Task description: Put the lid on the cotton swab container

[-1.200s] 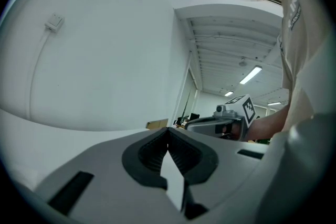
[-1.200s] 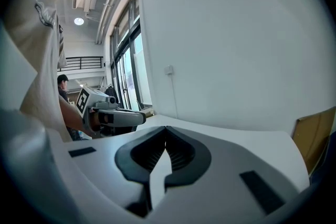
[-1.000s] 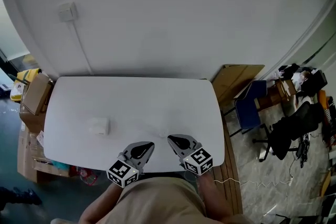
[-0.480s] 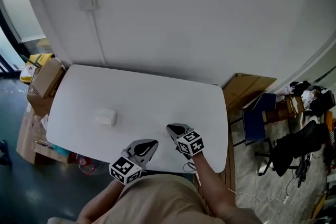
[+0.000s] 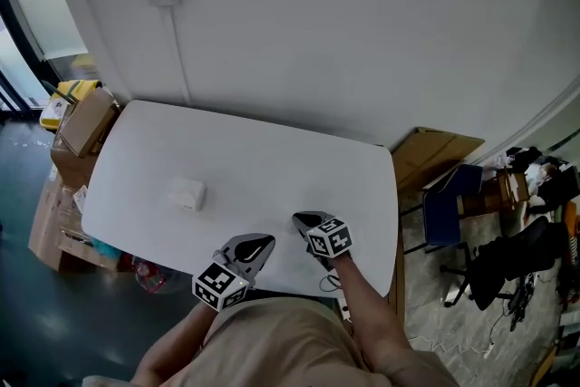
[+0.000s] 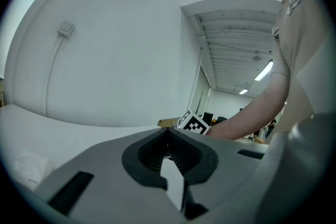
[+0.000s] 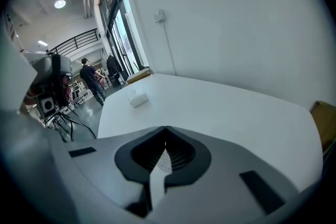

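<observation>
The left claw (image 5: 263, 243) and right claw (image 5: 301, 219) are closed, empty, at the counter's (image 5: 272, 160) near edge. The small white cotton swab container (image 5: 187, 193) sits well apart to the left. It looks light and rigid, likely best pinched across its sides.

Beige shirt (image 5: 281, 342), grey left gripper (image 5: 265, 240), checkered cube (image 5: 220, 286)

White box (image 5: 187, 193) on table (image 5: 299, 177) too small for lid/container detail; person's torso (image 5: 281, 344) cut off at btm edge
</observation>
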A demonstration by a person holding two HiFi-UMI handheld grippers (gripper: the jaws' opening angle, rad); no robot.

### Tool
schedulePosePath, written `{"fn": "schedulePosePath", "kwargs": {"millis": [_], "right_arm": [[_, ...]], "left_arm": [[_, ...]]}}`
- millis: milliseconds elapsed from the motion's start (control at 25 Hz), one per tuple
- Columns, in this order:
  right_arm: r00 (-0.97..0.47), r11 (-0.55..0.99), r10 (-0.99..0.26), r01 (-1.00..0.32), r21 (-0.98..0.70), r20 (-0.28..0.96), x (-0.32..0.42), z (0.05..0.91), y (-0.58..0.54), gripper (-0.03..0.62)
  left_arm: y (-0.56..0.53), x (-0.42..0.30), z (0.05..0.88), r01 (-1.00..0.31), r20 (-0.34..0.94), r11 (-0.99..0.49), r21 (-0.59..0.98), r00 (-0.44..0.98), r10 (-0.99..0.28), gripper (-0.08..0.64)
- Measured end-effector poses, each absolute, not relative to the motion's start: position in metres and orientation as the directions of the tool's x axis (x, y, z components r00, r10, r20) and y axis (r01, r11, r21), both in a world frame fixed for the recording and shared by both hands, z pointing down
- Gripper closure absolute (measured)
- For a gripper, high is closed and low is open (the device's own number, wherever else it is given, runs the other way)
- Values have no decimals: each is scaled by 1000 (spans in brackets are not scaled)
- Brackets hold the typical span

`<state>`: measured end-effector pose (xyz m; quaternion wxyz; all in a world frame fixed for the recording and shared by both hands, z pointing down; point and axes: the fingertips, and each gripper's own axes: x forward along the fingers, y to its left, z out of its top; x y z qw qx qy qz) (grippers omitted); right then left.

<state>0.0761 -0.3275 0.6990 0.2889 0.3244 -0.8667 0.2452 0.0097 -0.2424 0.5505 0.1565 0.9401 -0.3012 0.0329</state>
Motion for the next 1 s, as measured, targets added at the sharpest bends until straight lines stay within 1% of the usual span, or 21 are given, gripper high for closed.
{"fn": "schedulePosePath", "kwargs": {"millis": [520, 680, 880, 1000], "right_arm": [[-617, 636, -383, -716, -289, 688, 75, 721, -322, 577], [-584, 680, -366, -700, -220, 725, 75, 725, -318, 577], [-579, 681, -382, -703, -205, 720, 75, 725, -318, 577], [-555, 715, -399, -686, -131, 730, 73, 726, -317, 577]], "left_arm": [[-249, 8, 558, -564, 176, -775, 284, 826, -536, 547], [-251, 12, 558, -555, 175, -780, 288, 832, -527, 548], [-255, 18, 558, -547, 179, -787, 284, 837, -517, 547], [-257, 21, 558, -547, 178, -787, 286, 837, -517, 547]]}}
